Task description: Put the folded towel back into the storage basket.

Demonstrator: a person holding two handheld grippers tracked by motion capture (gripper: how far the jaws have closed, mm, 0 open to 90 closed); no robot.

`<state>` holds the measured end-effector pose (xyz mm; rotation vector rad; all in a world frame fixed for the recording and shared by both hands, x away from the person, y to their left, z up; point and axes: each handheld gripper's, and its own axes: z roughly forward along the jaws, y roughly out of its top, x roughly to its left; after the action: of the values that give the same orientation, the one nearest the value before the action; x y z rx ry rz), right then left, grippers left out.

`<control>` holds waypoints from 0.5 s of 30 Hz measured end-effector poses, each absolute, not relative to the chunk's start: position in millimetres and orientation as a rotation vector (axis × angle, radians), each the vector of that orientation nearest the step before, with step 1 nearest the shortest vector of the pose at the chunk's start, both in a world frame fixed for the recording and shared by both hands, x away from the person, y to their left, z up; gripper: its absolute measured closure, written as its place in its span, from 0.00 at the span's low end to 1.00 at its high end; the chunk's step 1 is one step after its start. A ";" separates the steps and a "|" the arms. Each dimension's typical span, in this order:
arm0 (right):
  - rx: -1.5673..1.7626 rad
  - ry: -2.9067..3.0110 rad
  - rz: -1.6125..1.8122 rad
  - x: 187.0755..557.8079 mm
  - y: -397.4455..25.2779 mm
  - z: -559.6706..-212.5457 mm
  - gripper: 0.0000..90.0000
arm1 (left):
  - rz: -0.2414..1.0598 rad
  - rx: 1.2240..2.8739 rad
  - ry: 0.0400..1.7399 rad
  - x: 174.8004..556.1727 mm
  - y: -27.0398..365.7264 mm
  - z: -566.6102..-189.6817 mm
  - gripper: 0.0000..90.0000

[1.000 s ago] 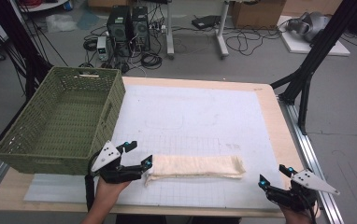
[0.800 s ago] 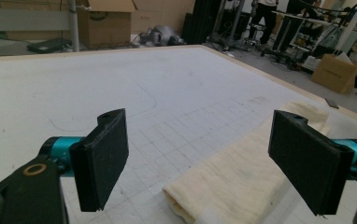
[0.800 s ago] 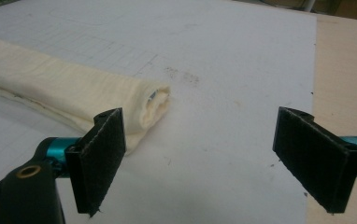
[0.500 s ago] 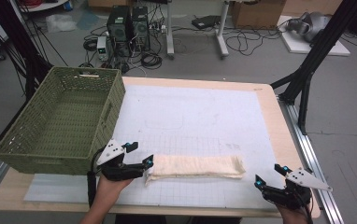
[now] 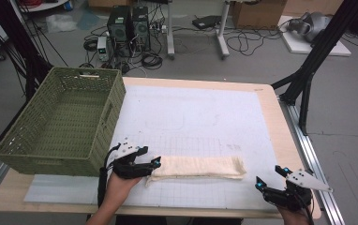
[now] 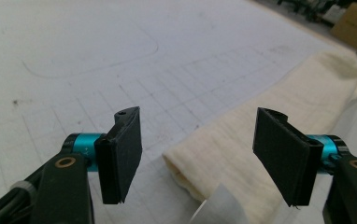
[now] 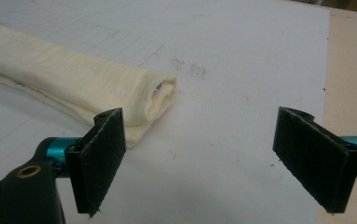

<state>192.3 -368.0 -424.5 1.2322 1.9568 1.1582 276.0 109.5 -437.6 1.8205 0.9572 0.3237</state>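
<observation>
A cream cloth (image 5: 198, 167), folded into a long narrow strip, lies across the white gridded mat (image 5: 191, 117) near the table's front. My left gripper (image 5: 154, 163) stands open right at the strip's left end. In the left gripper view the cloth's end (image 6: 223, 154) lies on the mat between and just beyond the two black pads, apart from both. My right gripper (image 5: 268, 178) is open near the front right corner, a short way off the strip's right end (image 7: 160, 95). Nothing sits between its pads (image 7: 102, 154).
An empty green woven basket (image 5: 62, 122) stands at the table's left, close behind my left hand. The bare wooden table edge (image 5: 289, 136) runs along the right, with a metal rail past it. Computers and cables lie on the floor beyond the table.
My right gripper has drifted slightly left toward the cloth's right end. The left gripper has turned a little at the strip's left end. The cloth has stayed put.
</observation>
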 end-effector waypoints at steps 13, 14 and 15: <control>1.226 1.992 1.129 193.3 -366.1 -427.0 0.19 | 0.319 1.988 0.990 273.7 97.7 -451.8 0.46; 1.223 1.994 1.128 193.6 -365.7 -427.1 0.19 | 0.319 1.988 0.990 273.7 97.7 -451.8 0.46; 1.221 1.996 1.126 193.9 -365.5 -427.4 0.19 | 0.331 1.997 0.983 272.8 96.5 -451.7 0.46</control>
<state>193.9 -365.5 -427.4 1.2210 1.9959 1.1256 272.8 96.5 -451.7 1.9969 0.9833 0.3313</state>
